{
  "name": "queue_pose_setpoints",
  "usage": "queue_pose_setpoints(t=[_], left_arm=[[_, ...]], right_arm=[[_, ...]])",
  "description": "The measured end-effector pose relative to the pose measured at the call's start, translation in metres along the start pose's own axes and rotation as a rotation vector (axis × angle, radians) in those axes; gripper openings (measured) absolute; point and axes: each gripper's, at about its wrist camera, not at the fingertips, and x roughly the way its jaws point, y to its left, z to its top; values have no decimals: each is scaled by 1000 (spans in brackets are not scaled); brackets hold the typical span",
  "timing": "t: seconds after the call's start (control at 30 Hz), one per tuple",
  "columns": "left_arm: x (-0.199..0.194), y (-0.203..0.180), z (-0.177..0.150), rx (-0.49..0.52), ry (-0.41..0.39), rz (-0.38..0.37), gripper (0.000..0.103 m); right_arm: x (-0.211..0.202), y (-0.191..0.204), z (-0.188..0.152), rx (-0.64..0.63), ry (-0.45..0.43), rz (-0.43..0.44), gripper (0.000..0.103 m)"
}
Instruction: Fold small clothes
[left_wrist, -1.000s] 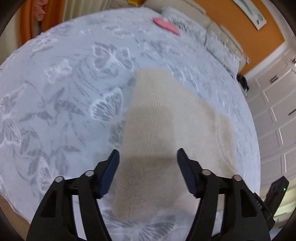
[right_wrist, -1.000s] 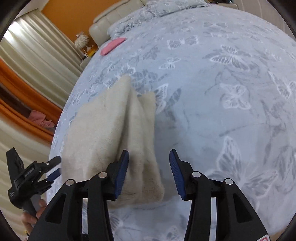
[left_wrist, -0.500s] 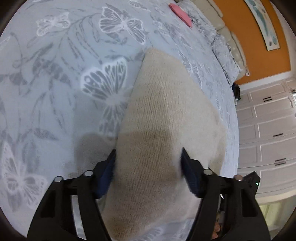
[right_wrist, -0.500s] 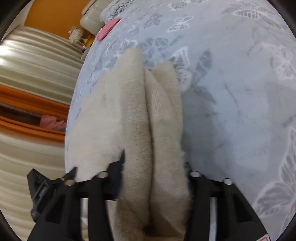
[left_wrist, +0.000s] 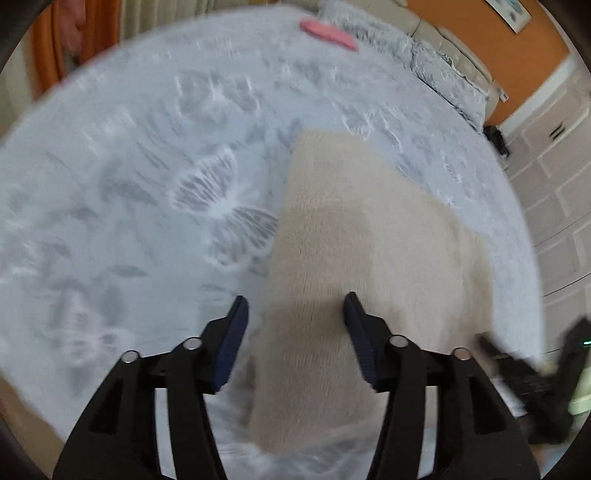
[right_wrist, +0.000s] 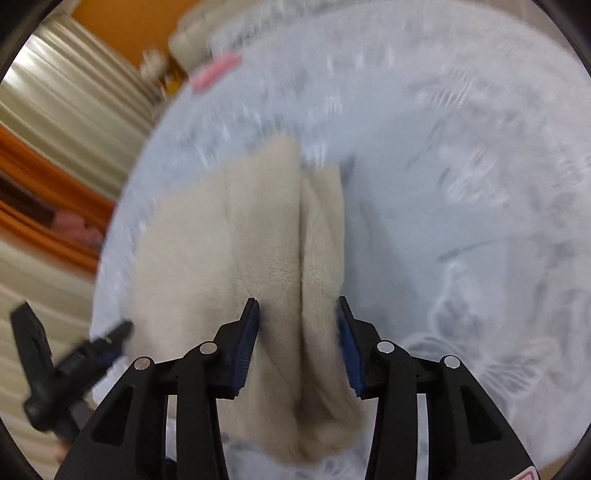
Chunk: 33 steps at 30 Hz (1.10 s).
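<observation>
A beige knitted garment (left_wrist: 354, 258) lies folded on the butterfly-print bedspread (left_wrist: 129, 206). My left gripper (left_wrist: 295, 314) is open, its fingers apart above the garment's near end. In the right wrist view the garment (right_wrist: 266, 251) shows two thick folds side by side with a crease between them. My right gripper (right_wrist: 297, 317) is open and straddles the near ends of the folds without clamping them. The other gripper shows at the left edge of the right wrist view (right_wrist: 66, 365) and at the right edge of the left wrist view (left_wrist: 535, 369). Both views are blurred by motion.
A pink item (left_wrist: 328, 31) lies at the far side of the bed near grey pillows (left_wrist: 443, 66). Orange curtains (right_wrist: 40, 206) hang on one side, white cabinet doors (left_wrist: 561, 155) stand on the other. The bed's near edge runs just below both grippers.
Both grippers had come down low onto the garment half a second ago; now they have pulled back and up, still open, with the garment lying on the bed.
</observation>
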Motion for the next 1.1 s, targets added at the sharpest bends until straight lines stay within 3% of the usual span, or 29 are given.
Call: queue_pose_setpoints(t=[0.03,0.1,0.23,0.37,0.57,0.7,0.8,0.83,0.93,0.97,1.0,1.1], left_arm=[[-7,-5,-3,50,-21,36,58],[-14,-11,-7,101,-40,81,58],[-20,-16,-14,124,-32,95,58],[-19,-21,-21,153,-30,121,58],[-23,-27,-30,209,-36,157,58],[-22,-29,-33,214,-31,159,58],[-23,-28,-36,223,-31,167,61],[-23,-28,-36,226,-35,170,62],[-31,-24,-28,187,-53,108,70],[-33,-22,-22,157,-58,70,75],[-33,-20,-17,136,-58,48,79],[-25,-20,2,86,-42,6,80]], right_arm=[[-15,5,-2,-25,-42,4,33],[-34,20,-5,-90,-69,20,2],[-31,46,-13,-216,-39,-5,0],[28,25,-39,-260,146,-142,0],[-19,45,-37,-271,47,-65,0],[16,27,-50,-313,144,-171,0],[12,24,-49,-276,145,-140,0],[2,29,-43,-262,128,-114,2],[-17,36,-18,-236,53,-44,27],[-17,36,-8,-228,26,-44,48],[-14,34,6,-211,-2,-51,58],[22,29,35,-183,52,-81,58]])
